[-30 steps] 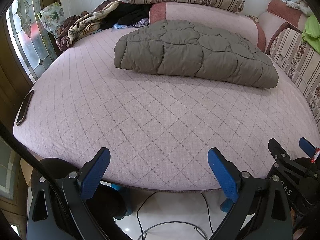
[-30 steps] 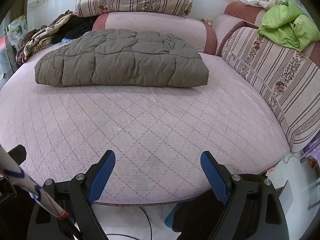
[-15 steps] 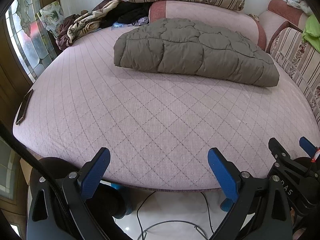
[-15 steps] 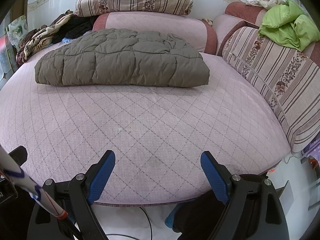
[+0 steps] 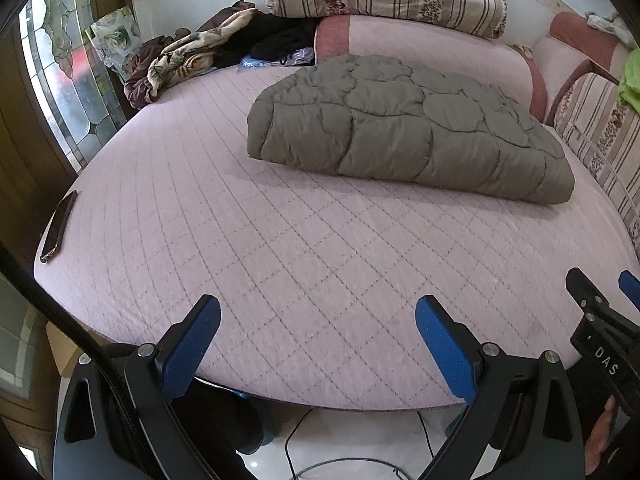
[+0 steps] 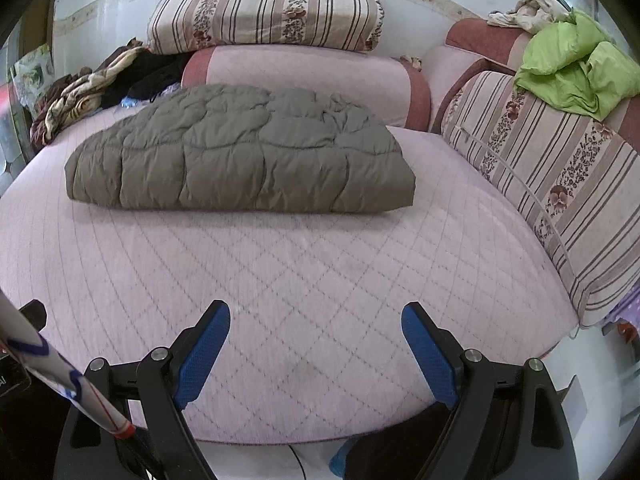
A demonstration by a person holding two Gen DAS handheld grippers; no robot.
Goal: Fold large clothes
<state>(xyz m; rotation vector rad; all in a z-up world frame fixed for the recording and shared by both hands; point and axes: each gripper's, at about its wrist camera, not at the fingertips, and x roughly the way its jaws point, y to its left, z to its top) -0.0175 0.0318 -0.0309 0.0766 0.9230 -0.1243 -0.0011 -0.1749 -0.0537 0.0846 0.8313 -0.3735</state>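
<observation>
A grey-brown quilted padded garment [image 5: 404,128] [image 6: 244,152] lies folded into a thick bundle toward the back of the round pink quilted bed [image 5: 280,248] [image 6: 320,264]. My left gripper [image 5: 318,320] hangs over the bed's near edge, open, with nothing between its blue pads. My right gripper [image 6: 316,326] is likewise open and empty over the near edge, well short of the garment. In the left wrist view the right gripper's black frame [image 5: 600,320] shows at the right edge.
A dark phone [image 5: 59,226] lies on the bed's left rim. Crumpled clothes [image 5: 192,60] are piled at the back left by a window. Striped cushions [image 6: 264,12] and pink bolsters line the back and right; a green garment [image 6: 576,68] lies on them. Cables run on the floor below.
Both views have shifted slightly, with the bed and garment sitting a little lower in frame. Both grippers stay open and empty.
</observation>
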